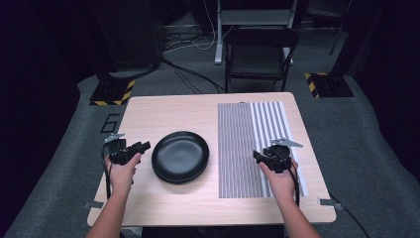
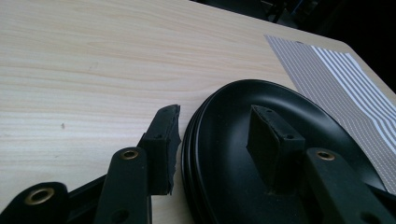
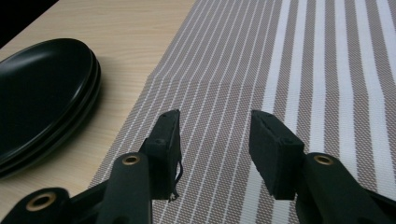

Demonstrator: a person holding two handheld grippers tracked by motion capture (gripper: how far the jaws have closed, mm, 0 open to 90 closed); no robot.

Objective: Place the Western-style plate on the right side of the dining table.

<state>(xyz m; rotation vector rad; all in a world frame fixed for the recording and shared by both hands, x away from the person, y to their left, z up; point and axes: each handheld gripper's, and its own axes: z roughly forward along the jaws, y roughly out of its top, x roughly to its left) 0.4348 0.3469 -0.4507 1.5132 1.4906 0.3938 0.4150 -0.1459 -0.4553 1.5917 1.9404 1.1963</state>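
Left gripper [image 1: 140, 149]: jaws apart, straddling rim of stacked black plates [image 1: 180, 156]. Right gripper [image 1: 261, 156]: jaws apart, empty, over striped placemat [image 1: 250, 126].

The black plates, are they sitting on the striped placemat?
No, the black plates rest on bare wood beside the striped placemat.

place: lab or studio | signs: hazard-striped stand bases [image 1: 113, 93], floor cables [image 1: 190, 74], folding chair [image 1: 259, 55], dark surroundings
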